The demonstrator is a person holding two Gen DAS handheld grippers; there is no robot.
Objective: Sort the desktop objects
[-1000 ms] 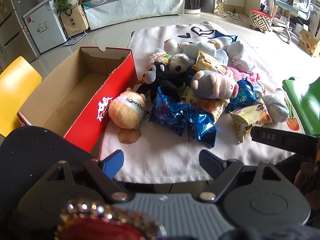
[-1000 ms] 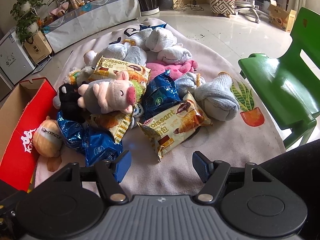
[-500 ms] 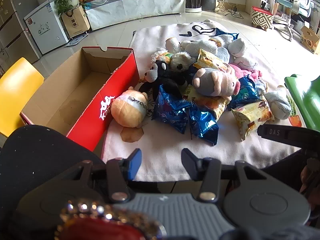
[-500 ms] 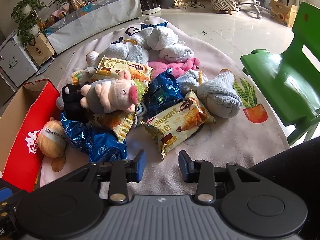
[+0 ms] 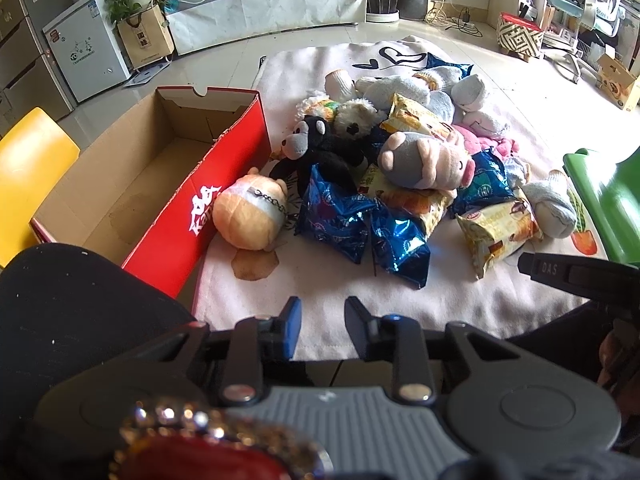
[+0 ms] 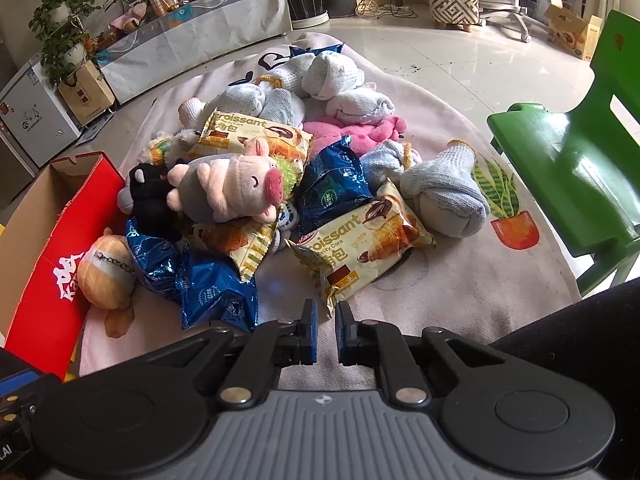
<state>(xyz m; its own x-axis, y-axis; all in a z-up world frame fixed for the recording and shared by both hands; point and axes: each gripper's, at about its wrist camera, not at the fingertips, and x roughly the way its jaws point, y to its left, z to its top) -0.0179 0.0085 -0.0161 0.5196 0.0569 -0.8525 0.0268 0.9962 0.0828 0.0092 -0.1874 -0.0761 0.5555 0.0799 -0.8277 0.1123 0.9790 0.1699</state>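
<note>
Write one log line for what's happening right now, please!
left gripper: empty, fingers apart | right gripper: empty, nearly closed | red box: empty | toys, snacks: piled

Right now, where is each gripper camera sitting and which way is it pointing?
Left wrist: behind the left gripper, low, facing the toy and snack pile with the open red cardboard box at left; a dark-clothed knee shows.
Right wrist: behind the right gripper, facing the pile, green plastic chair at right.
Both show the grey-and-pink pig plush.
</note>
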